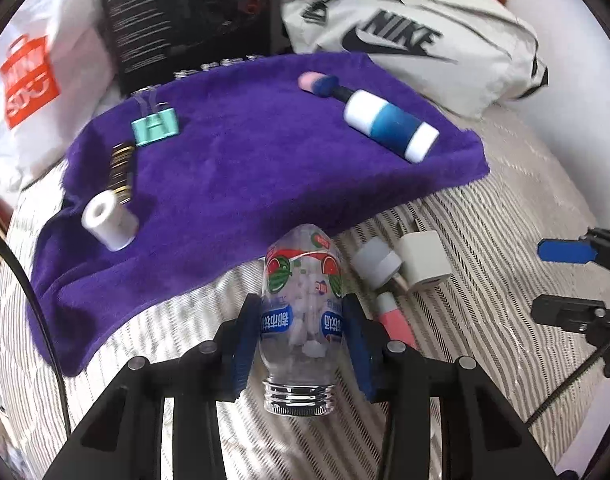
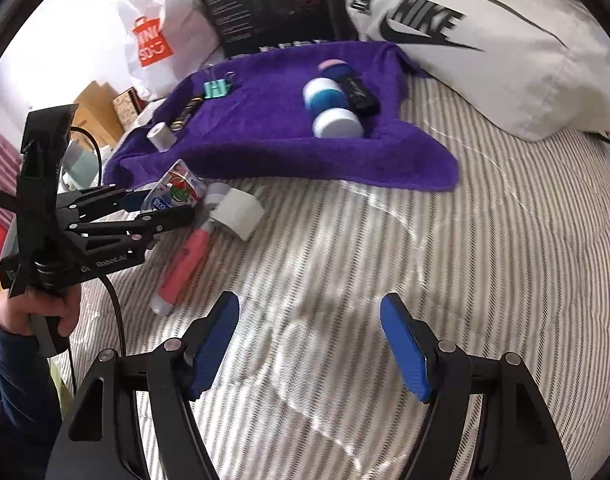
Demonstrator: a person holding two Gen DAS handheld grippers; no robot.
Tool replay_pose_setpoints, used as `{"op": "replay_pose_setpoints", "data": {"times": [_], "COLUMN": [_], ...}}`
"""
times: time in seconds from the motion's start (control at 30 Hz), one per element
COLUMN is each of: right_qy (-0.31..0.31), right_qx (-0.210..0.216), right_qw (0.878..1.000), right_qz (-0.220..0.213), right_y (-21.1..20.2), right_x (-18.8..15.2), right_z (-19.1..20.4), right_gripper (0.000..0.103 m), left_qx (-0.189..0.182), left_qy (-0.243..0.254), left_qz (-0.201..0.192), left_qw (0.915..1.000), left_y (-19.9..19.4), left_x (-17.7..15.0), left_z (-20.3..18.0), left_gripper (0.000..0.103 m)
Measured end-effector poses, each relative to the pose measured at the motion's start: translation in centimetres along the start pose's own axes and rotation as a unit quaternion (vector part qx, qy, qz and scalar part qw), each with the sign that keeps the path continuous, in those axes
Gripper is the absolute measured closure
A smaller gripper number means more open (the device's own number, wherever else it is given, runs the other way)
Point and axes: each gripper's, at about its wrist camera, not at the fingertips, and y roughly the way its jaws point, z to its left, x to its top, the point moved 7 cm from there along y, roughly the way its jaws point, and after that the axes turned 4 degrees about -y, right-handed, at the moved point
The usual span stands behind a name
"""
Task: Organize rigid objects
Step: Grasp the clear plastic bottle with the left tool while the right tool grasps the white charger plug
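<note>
My left gripper (image 1: pixel 301 320) is shut on a clear plastic bottle (image 1: pixel 299 300) with a watermelon label and white pieces inside, its threaded neck toward the camera, just off the near edge of the purple towel (image 1: pixel 233 160). The same bottle (image 2: pixel 173 192) shows in the right wrist view, held by the left gripper (image 2: pixel 161 204). On the towel lie a white roll (image 1: pixel 109 220), a stack of coins (image 1: pixel 121 172), a teal binder clip (image 1: pixel 155 126), a blue-and-white cylinder (image 1: pixel 391 126) and a pink-tipped brush (image 1: pixel 321 84). My right gripper (image 2: pixel 309 344) stands open over bare striped bedding.
Right of the bottle lie a grey tape roll (image 1: pixel 375 266), a white charger block (image 1: pixel 423 264) and a pink tube (image 1: pixel 395 320). A white Nike bag (image 1: pixel 409 32), a black box (image 1: pixel 185 12) and a white shopping bag (image 1: pixel 29 80) stand behind the towel. A hand (image 2: pixel 37 312) holds the left gripper's handle.
</note>
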Motion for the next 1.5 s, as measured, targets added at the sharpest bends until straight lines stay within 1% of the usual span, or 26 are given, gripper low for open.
{"op": "replay_pose_setpoints", "data": {"times": [0.17, 0.3, 0.43, 0.5, 0.53, 0.67, 0.83, 0.9, 0.93, 1.0, 1.07, 1.13, 1.17, 1.23, 1.27, 1.3, 1.4, 1.5], "right_qy": [-0.007, 0.012, 0.022, 0.020, 0.016, -0.013, -0.020, -0.020, -0.025, -0.043, -0.058, -0.071, -0.074, -0.086, -0.094, -0.098, -0.097, -0.102], "right_qx": [0.010, 0.015, 0.017, 0.008, -0.004, -0.034, -0.064, -0.062, -0.060, -0.057, -0.058, -0.068, -0.064, -0.076, -0.078, -0.076, -0.072, -0.076], "right_qw": [1.000, 1.000, 1.000, 1.000, 1.000, 0.999, 0.998, 0.998, 0.998, 0.997, 0.996, 0.995, 0.995, 0.993, 0.992, 0.992, 0.992, 0.992], "right_qz": [-0.005, -0.003, -0.008, -0.006, -0.001, 0.016, 0.015, 0.011, 0.009, 0.011, 0.019, 0.012, 0.008, 0.007, 0.008, 0.011, 0.025, 0.023], "right_y": [1.4, 3.2, 4.5, 5.1, 5.5, 6.4, 5.4, 5.3, 5.4, 5.8, 6.3, 6.4, 6.6, 6.7, 6.6, 6.5, 6.0, 5.9], "right_x": [2.1, 3.7, 5.2, 5.7, 5.9, 5.6, 5.0, 5.1, 5.2, 5.2, 5.1, 5.3, 5.4, 5.4, 5.4, 5.4, 4.9, 4.5], "right_z": [1.5, 2.2, 3.2, 3.4, 3.5, 3.7, 2.8, 2.7, 2.8, 3.3, 3.8, 4.1, 4.4, 4.5, 4.6, 4.6, 4.2, 4.0], "right_gripper": [0.030, 0.031, 0.031, 0.031, 0.031, 0.032, 0.032, 0.033, 0.034, 0.046, 0.050, 0.057, 0.059, 0.063, 0.068, 0.075, 0.075, 0.075], "left_qx": [0.022, 0.036, 0.030, 0.027, 0.024, 0.019, 0.010, 0.010, 0.010, 0.009, 0.008, 0.009, 0.011, 0.015, 0.017, 0.017, 0.023, 0.028], "left_qy": [-0.025, -0.047, -0.065, -0.070, -0.072, -0.074, -0.077, -0.077, -0.079, -0.080, -0.080, -0.079, -0.080, -0.079, -0.077, -0.076, -0.073, -0.076], "left_qz": [-0.009, -0.005, -0.005, -0.005, -0.004, -0.007, -0.011, -0.012, -0.013, -0.013, -0.013, -0.013, -0.013, -0.014, -0.013, -0.012, -0.008, -0.008], "left_qw": [0.9994, 0.9983, 0.9974, 0.9972, 0.9971, 0.9971, 0.9969, 0.9969, 0.9968, 0.9967, 0.9966, 0.9967, 0.9967, 0.9966, 0.9968, 0.9969, 0.9970, 0.9967], "left_y": [-1.6, -1.8, -1.8, -1.6, -1.5, -1.4, -1.4, -1.5, -1.5, -1.5, -1.6, -1.5, -1.5, -1.5, -1.5, -1.5, -1.8, -1.7], "left_x": [-0.8, -1.9, -2.7, -3.0, -3.1, -3.3, -3.3, -3.3, -3.3, -3.3, -3.3, -3.3, -3.3, -3.2, -3.2, -3.3, -3.3, -3.3], "left_z": [3.1, 5.6, 7.1, 7.4, 7.5, 7.6, 7.8, 7.8, 7.8, 7.9, 7.9, 7.8, 7.8, 7.7, 7.6, 7.6, 7.7, 7.9], "left_gripper": [0.064, 0.064, 0.064, 0.064, 0.064, 0.064, 0.064, 0.064, 0.064, 0.064, 0.064, 0.064, 0.064, 0.064, 0.064, 0.064, 0.064, 0.064]}}
